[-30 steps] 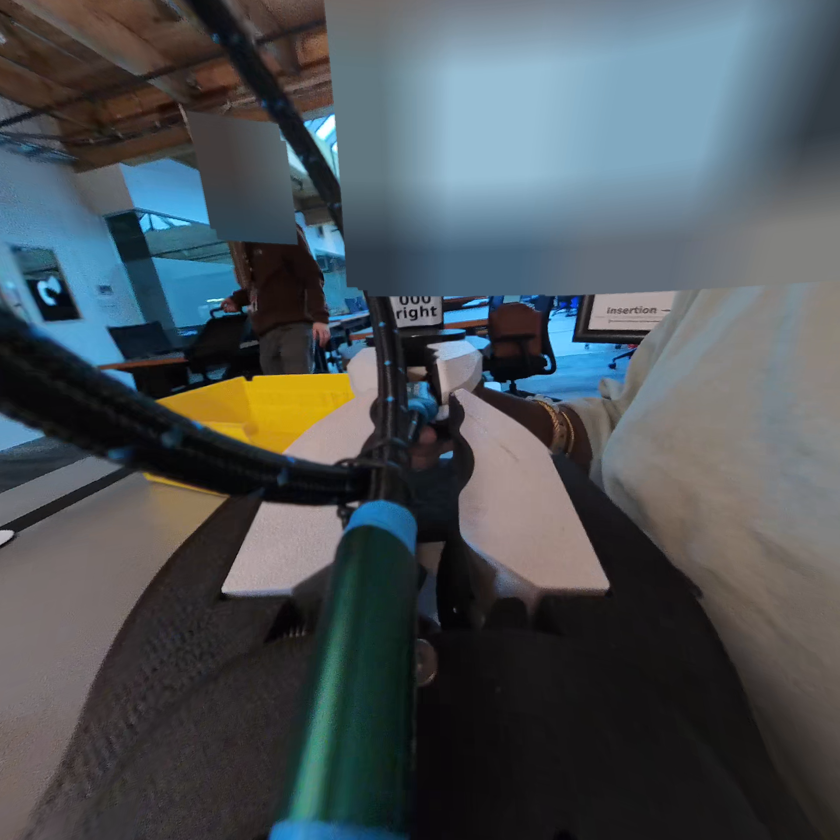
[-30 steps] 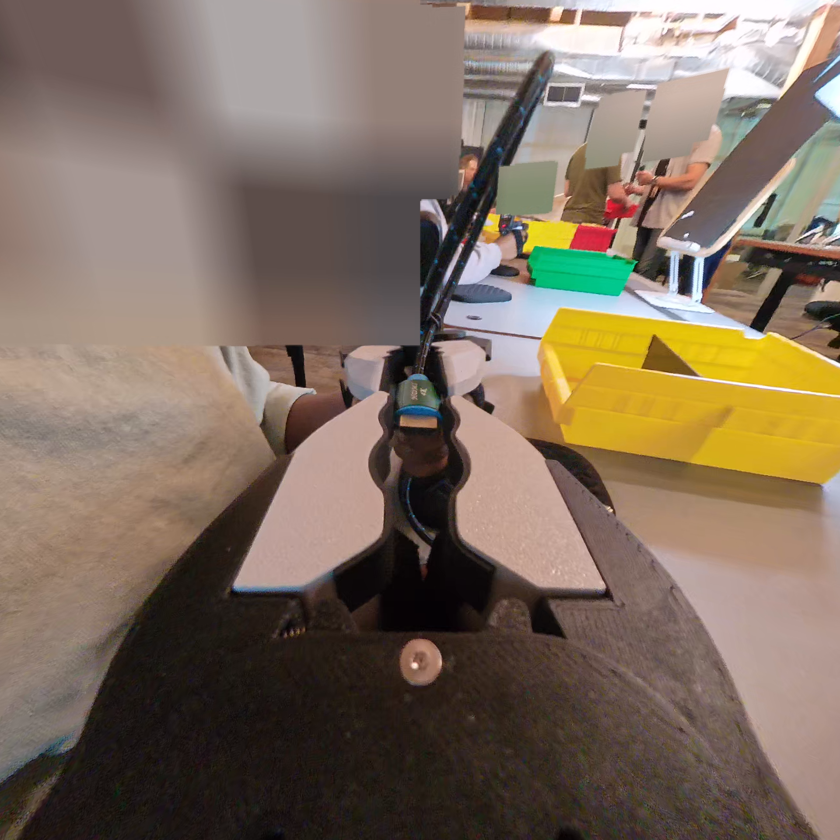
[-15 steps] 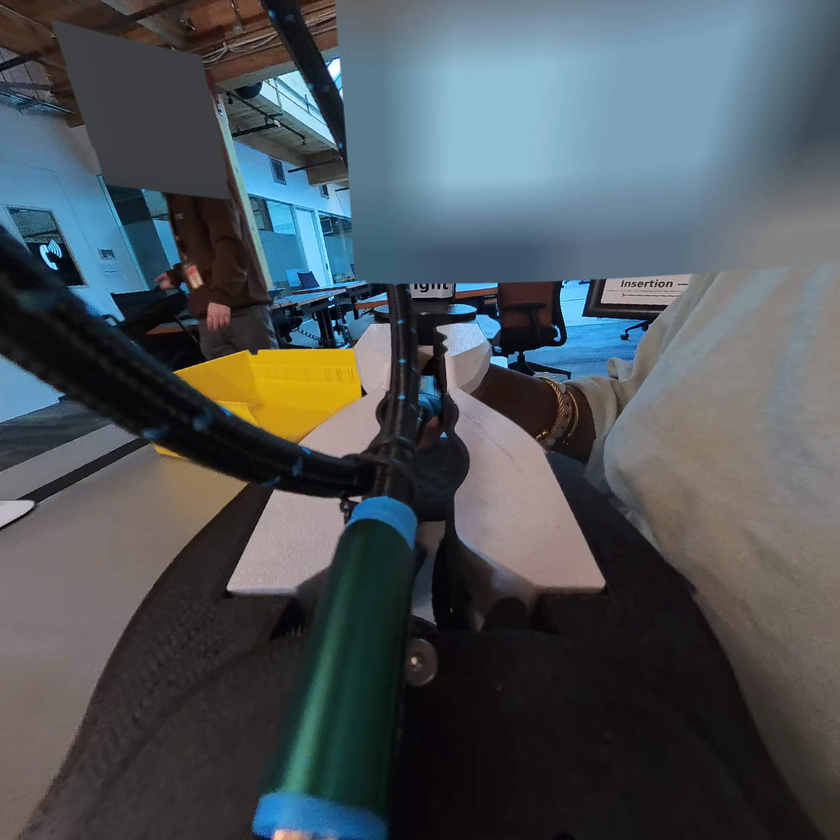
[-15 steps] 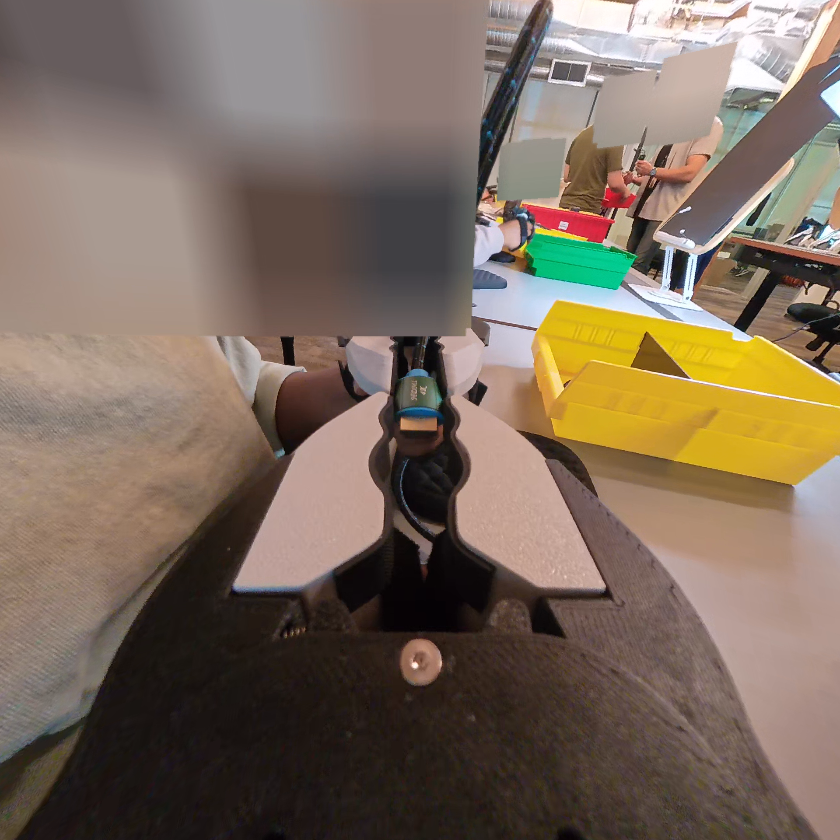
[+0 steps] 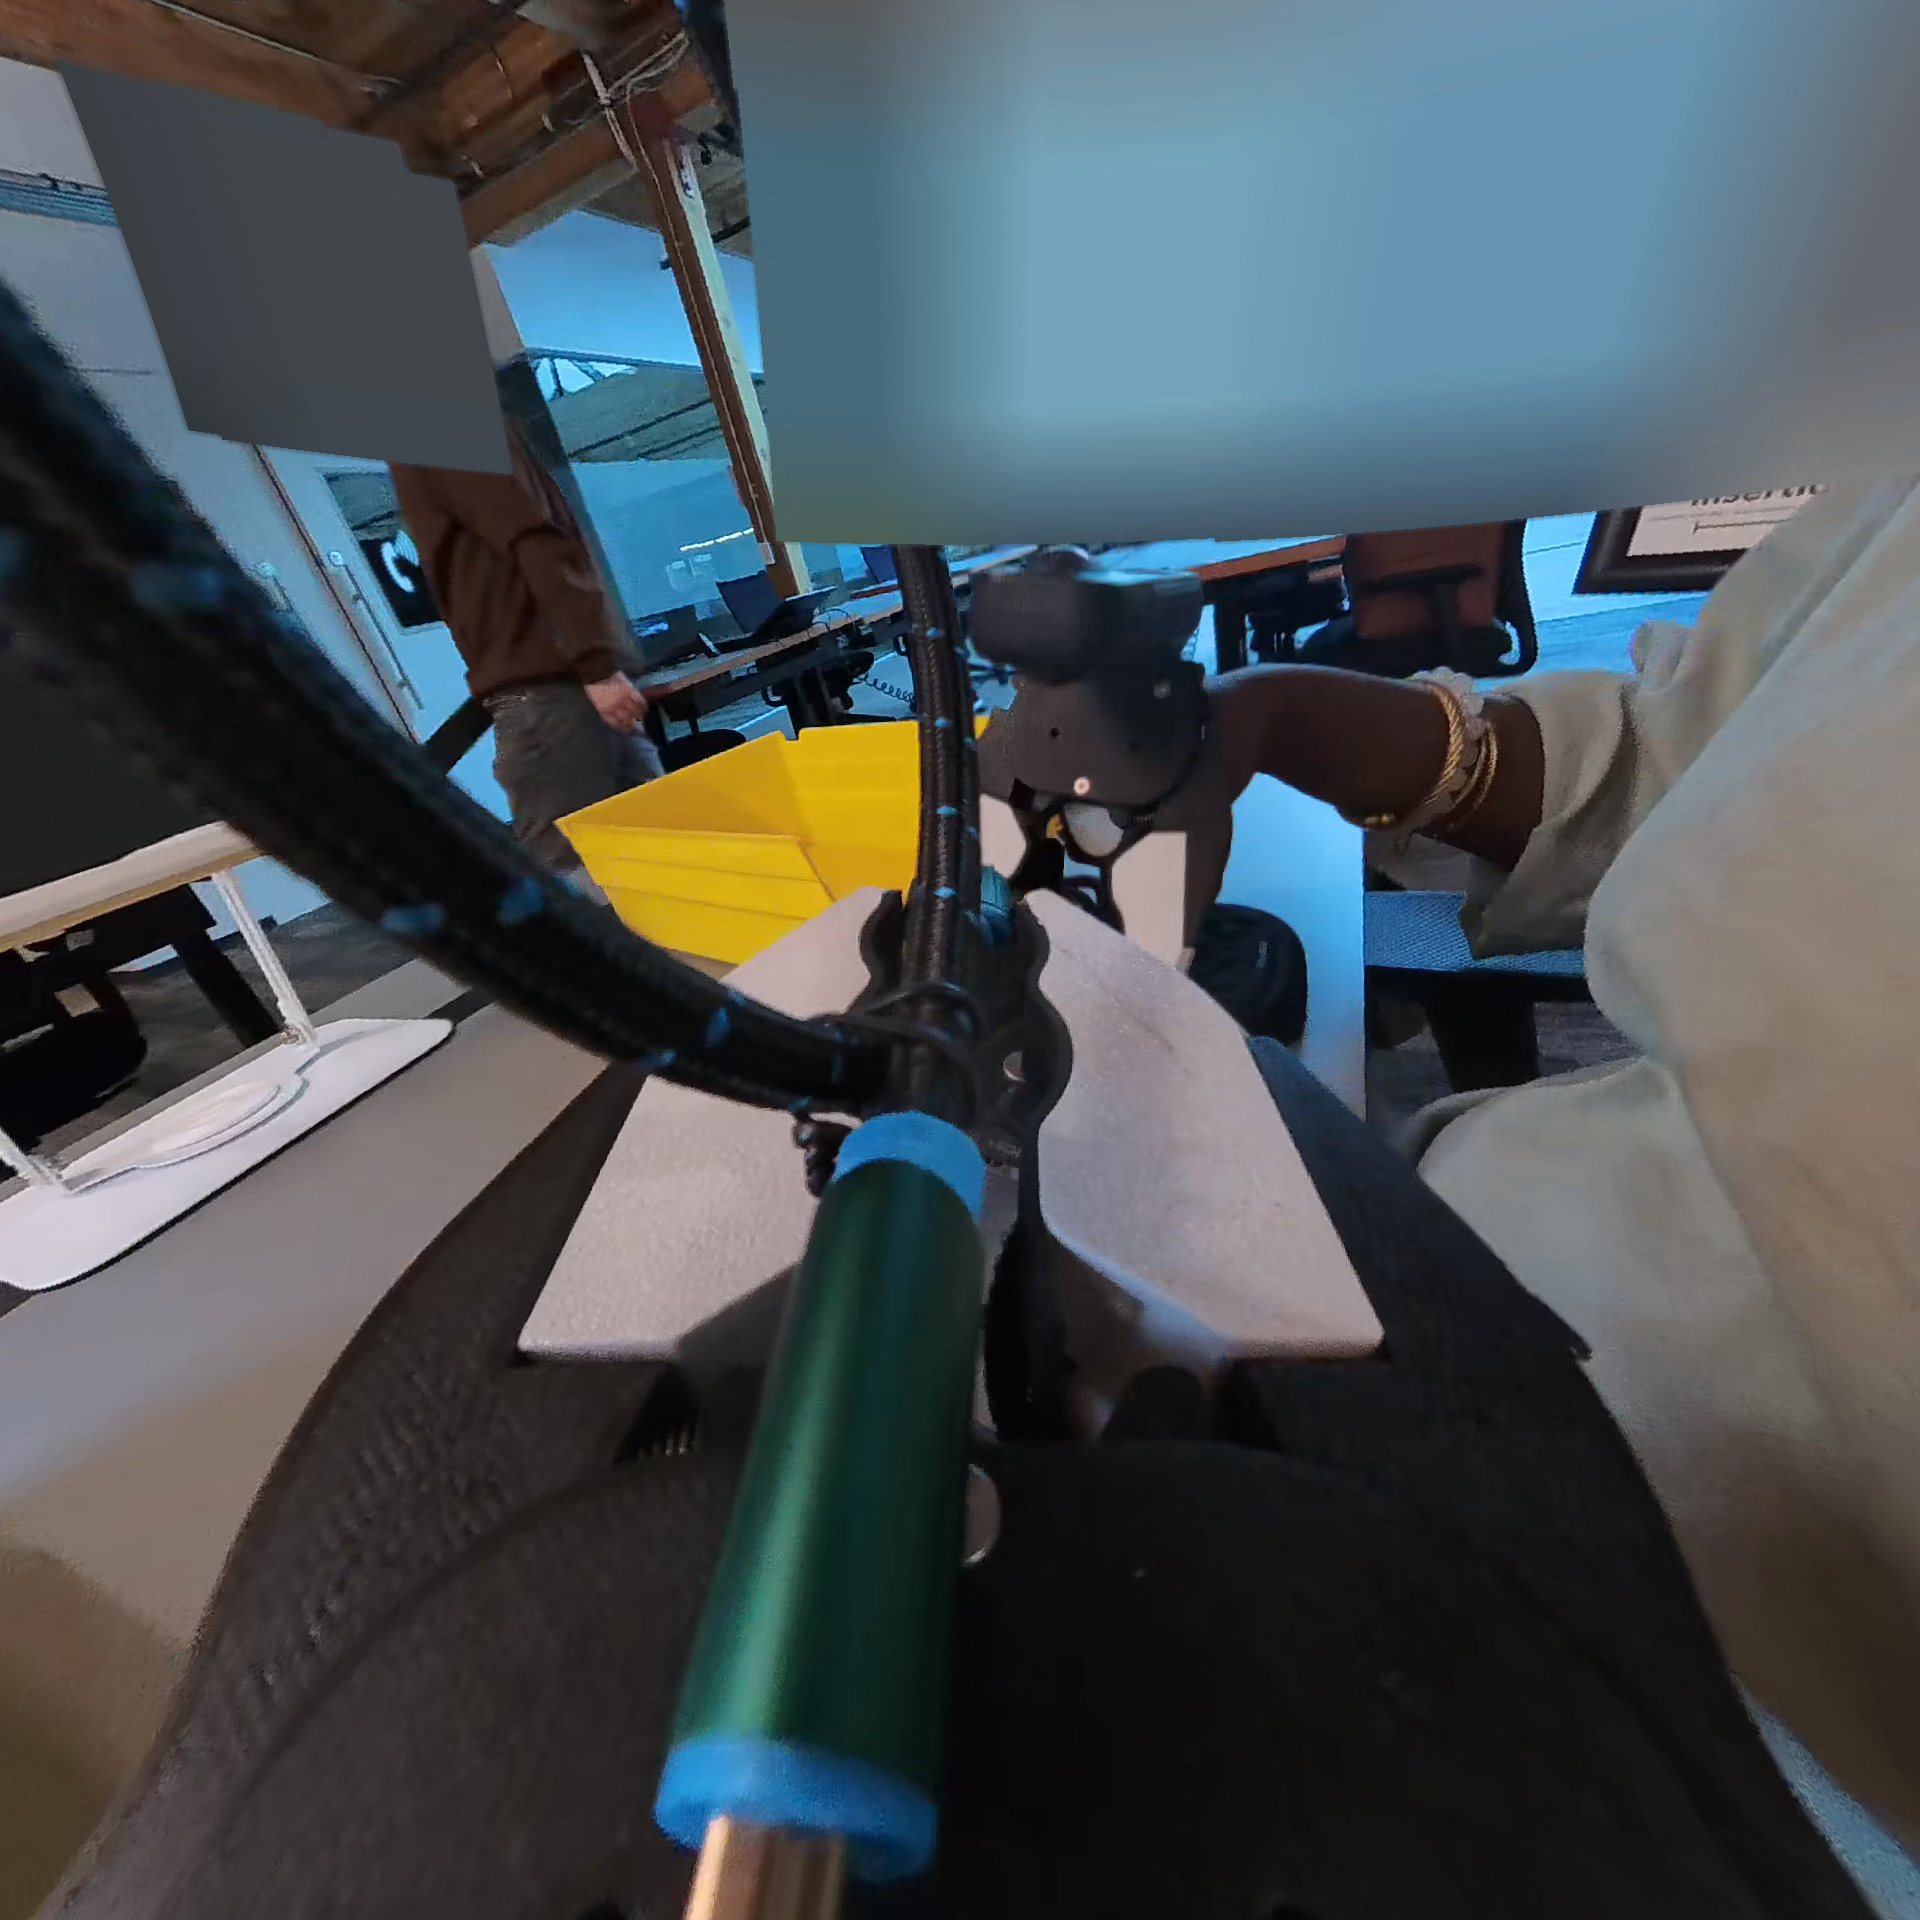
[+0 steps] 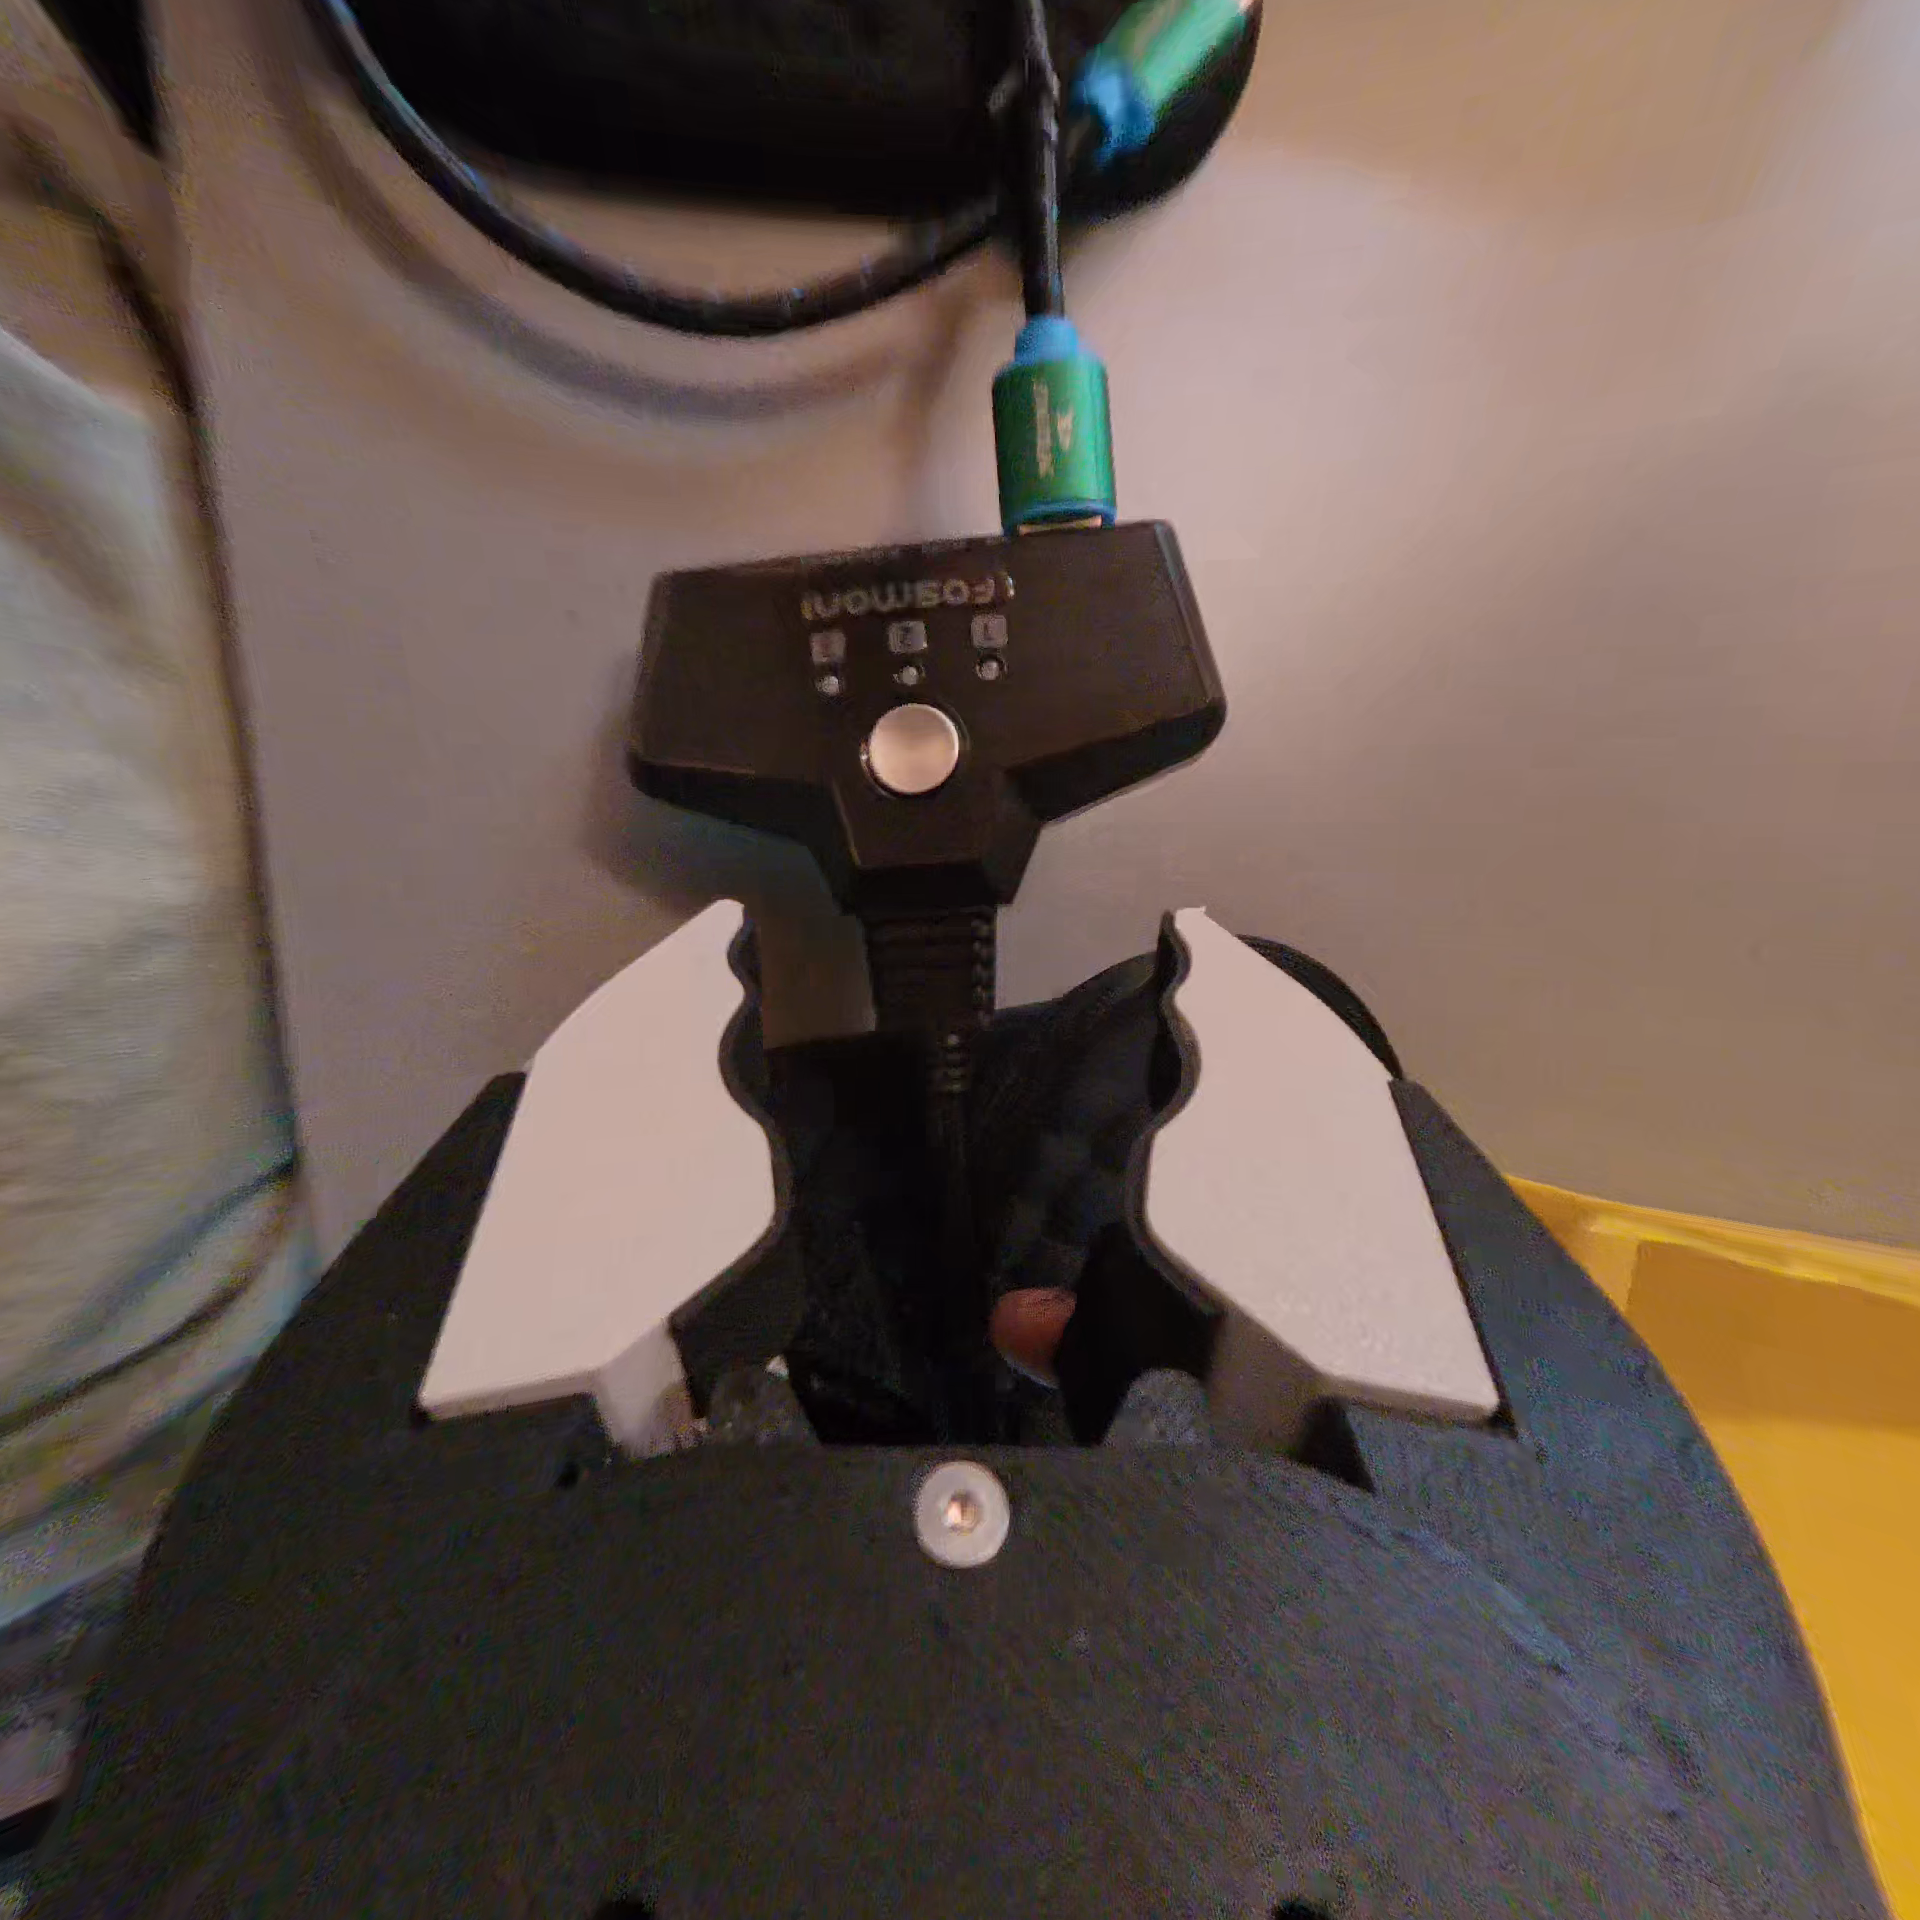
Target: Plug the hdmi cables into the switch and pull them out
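Note:
My left gripper (image 5: 945,920) is shut on a black braided HDMI cable (image 5: 343,821). The cable's green plug (image 5: 862,1455) lies back over the gripper toward the camera. My right gripper (image 6: 956,920) is open and points down at the table; it also shows farther off in the left wrist view (image 5: 1091,717). Its fingers stand either side of the ribbed cable neck of the black HDMI switch (image 6: 925,675), which lies flat on the table. A second green plug (image 6: 1051,436) sits in a port at the right end of the switch's far edge. Another green plug (image 6: 1153,62) shows at the top edge.
A yellow bin (image 5: 748,831) stands beyond the grippers and shows at the lower right of the right wrist view (image 6: 1787,1403). A white stand base (image 5: 208,1122) rests on the grey table (image 6: 1507,623) at left. A person stands in the background. Both grippers' tips are roughly 15 cm from the green plug (image 6: 1153,62).
My right gripper was shut and level, facing the left gripper. It has tipped down over the table and opened above the switch. My left gripper has stayed shut on the cable.

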